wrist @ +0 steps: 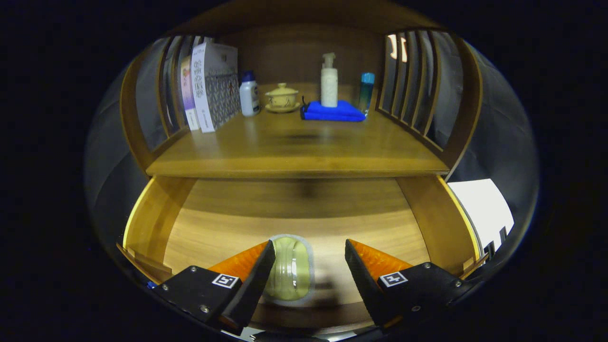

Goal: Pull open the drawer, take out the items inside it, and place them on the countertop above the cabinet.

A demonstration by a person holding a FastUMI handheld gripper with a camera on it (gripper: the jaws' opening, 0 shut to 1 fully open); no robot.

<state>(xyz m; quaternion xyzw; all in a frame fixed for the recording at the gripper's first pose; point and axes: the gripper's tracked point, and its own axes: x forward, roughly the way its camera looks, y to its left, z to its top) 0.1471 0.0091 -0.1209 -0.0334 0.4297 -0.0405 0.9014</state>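
Already pulled out — drawer [156, 223] open below the countertop [294, 152], floor bare but for one item. Gripper view: gripper [308, 266] hanging over the drawer's front edge, fingers spread wide, gripping nothing. Between them, closer to the left finger, a pale greenish container [290, 266] w/ a clear rim, lying on the drawer floor near the front edge, roughly mid-width. Left finger looks just beside or maybe touching its side; right finger well apart from it. Can't tell whether container is a lidded box or a jar on its side — too distorted.

Up on the countertop, toward the back edge: books [209, 90] upright at the back-left corner, white bottle w/ blue cap [249, 97] next to them, small lidded cup on a saucer [282, 97] near mid-back, pump bottle [328, 80] standing on a folded blue cloth [335, 113], teal bottle [366, 90] toward the back-right corner. Front half of the countertop bare wood. No telling which of these came out of the drawer.

Progress, as a judgement: opening step done; drawer nearly emptied — greenish container apparently the last thing left. Still to do: close fingers on it, lift out, set down on the countertop's free front area.
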